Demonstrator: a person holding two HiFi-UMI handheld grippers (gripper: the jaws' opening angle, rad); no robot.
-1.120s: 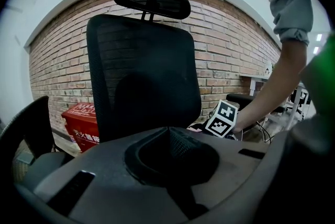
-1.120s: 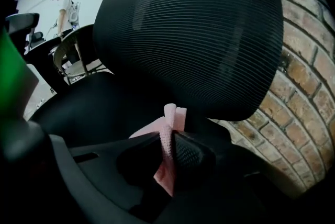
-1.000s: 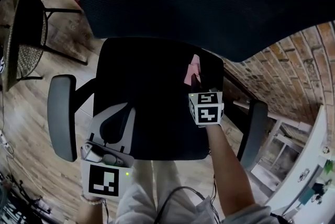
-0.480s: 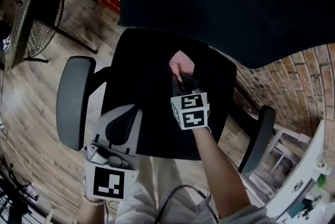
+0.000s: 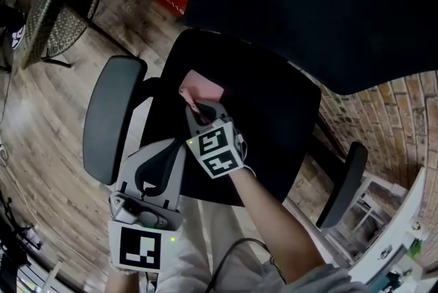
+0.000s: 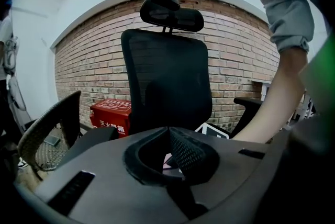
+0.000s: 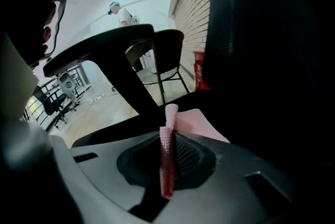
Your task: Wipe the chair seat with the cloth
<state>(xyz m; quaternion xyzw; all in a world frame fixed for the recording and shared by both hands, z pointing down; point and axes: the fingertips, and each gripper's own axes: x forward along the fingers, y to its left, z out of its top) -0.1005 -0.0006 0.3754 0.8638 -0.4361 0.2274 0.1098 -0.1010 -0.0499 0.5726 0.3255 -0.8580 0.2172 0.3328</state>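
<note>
**A:** How do I wipe this well?

**B:** I'd press the cloth (image 5: 203,86) flat and sweep in overlapping strokes, so that only fabric rubs the chair seat (image 5: 274,113), never my jaws.

**A:** And the jaws?

**B:** My left gripper (image 5: 172,148) hangs at the seat's front-left edge, jaws together on nothing. The pink cloth lies on the seat near the left armrest (image 5: 109,117). My right gripper (image 5: 198,107) pinches its near edge tight.
</note>
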